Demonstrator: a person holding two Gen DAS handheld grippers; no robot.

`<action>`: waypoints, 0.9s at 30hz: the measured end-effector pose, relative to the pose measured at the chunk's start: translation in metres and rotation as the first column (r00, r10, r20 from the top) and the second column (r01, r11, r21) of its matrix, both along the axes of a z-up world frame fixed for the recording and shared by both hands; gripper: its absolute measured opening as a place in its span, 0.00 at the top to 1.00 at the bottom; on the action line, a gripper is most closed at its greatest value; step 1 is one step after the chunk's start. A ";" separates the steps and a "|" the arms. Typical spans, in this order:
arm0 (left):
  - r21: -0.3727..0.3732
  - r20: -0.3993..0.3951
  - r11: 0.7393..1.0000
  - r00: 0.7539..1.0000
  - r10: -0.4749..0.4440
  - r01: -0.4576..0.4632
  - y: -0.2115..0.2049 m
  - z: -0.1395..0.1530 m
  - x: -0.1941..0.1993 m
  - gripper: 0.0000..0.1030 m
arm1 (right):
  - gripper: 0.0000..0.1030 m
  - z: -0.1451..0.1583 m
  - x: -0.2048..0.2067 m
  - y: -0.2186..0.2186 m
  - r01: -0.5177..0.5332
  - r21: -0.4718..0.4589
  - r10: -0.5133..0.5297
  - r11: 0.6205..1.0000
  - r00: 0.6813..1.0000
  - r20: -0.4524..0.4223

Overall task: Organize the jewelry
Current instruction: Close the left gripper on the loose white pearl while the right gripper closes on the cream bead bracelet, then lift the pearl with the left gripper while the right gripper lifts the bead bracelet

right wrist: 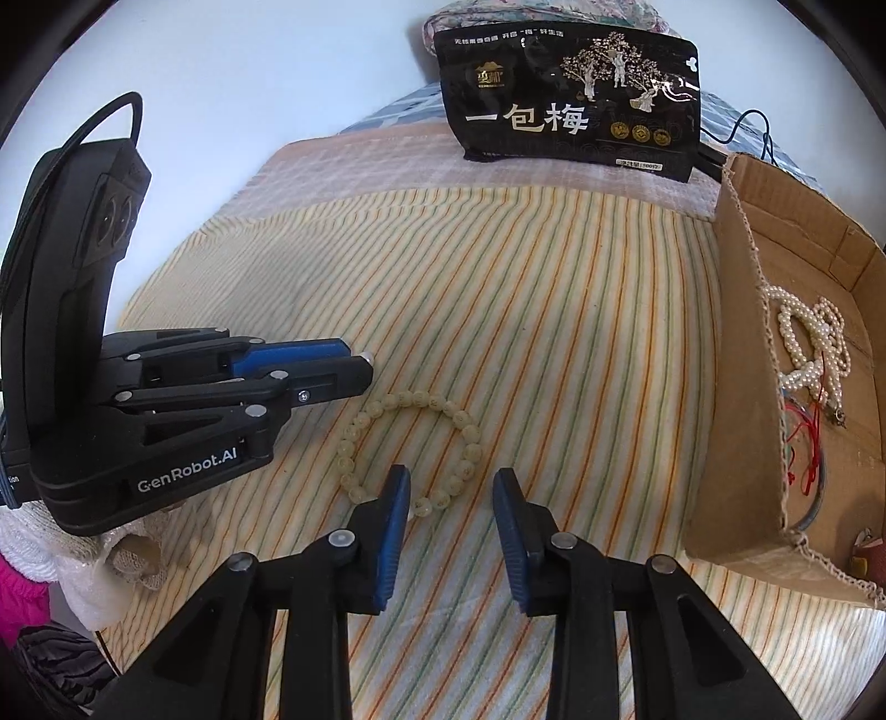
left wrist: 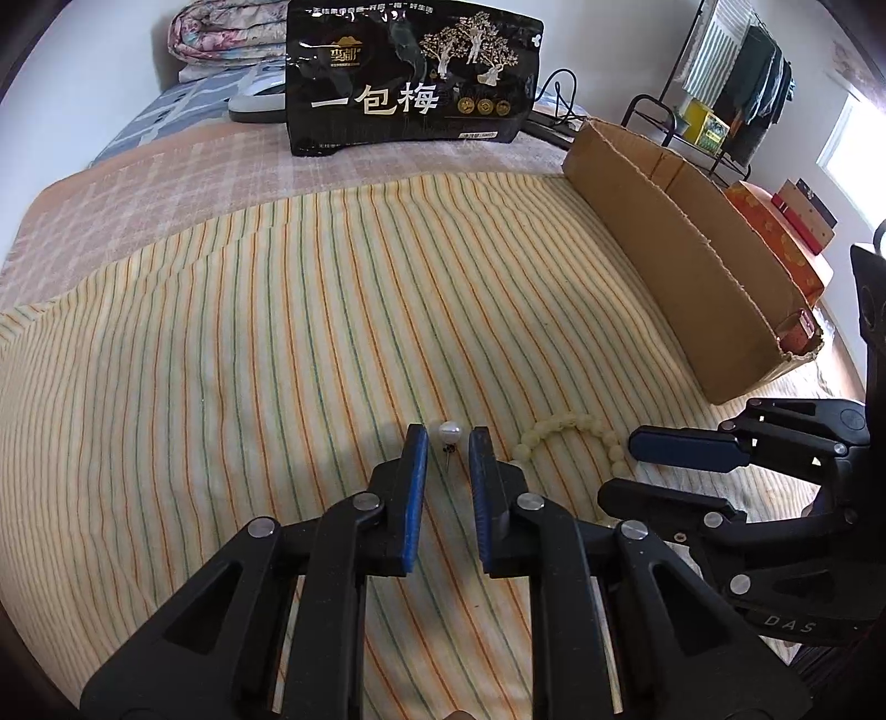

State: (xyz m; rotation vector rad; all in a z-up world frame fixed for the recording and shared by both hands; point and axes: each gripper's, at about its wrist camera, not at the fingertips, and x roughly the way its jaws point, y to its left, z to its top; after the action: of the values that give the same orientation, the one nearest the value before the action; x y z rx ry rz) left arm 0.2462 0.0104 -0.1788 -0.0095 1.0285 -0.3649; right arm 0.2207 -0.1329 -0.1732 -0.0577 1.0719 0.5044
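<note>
Lying under both grippers: striped cloth
Box: standing right of the right gripper, holding pearl strands
Bracelet: lying with its near beads between the right gripper's half-open, untouching jaws
Earring: sitting between the left gripper's narrow jaws, pads not pressing it

on the bed a pearl pin lies just left of a bead bracelet. a cardboard box stands to their right with pearl strands in it. a snack bag stands behind, folded quilts beyond it.
</note>
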 end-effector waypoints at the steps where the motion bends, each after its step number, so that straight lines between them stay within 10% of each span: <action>1: 0.002 0.000 1.000 1.000 -0.002 0.002 0.000 -0.001 0.000 0.86 | 0.69 0.000 0.001 0.001 0.000 -0.001 0.000 1.000 1.000 0.002; 27: 0.046 0.047 0.999 0.999 0.013 -0.015 -0.004 -0.006 0.001 0.93 | 0.79 -0.010 -0.003 0.019 -0.003 -0.138 0.017 0.990 0.995 0.096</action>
State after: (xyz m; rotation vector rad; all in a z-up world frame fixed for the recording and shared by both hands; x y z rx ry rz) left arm 0.2475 0.0062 -0.1845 0.0331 0.9905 -0.3269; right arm 0.2177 -0.1136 -0.1827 -0.2070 1.0108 0.4321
